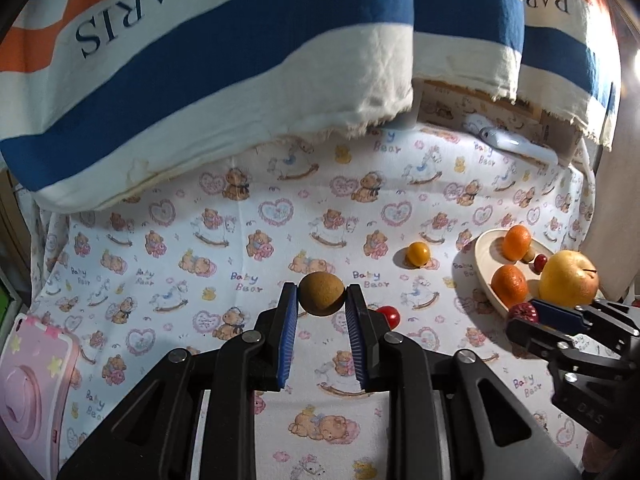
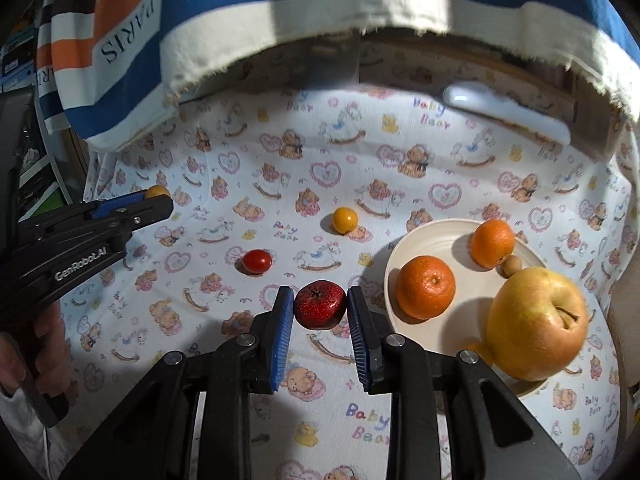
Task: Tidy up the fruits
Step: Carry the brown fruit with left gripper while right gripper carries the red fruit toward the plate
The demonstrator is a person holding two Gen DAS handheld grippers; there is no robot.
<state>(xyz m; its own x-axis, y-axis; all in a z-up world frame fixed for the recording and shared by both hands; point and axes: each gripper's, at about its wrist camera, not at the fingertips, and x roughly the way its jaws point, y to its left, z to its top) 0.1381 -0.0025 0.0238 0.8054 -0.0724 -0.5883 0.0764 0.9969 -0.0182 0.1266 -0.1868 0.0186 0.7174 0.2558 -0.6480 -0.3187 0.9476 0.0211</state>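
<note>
Brown round fruit (image 1: 321,294) is clamped in left gripper (image 1: 321,304); speckled red fruit (image 2: 320,305) is pinched by right gripper (image 2: 320,307), beside fruit-filled bowl (image 2: 416,236).

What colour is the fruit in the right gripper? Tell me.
Dark red with pale speckles: the small fruit, seen best in the right wrist view.

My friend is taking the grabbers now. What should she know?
Left gripper: shut on a brown round fruit.
Right gripper: shut on a dark red speckled fruit.
Already in the white bowl: two mandarins, a yellow apple, one small tan fruit.
On the cloth: a red cherry tomato and a yellow one.
Left to do: bowl both held fruits, then both tomatoes.
</note>
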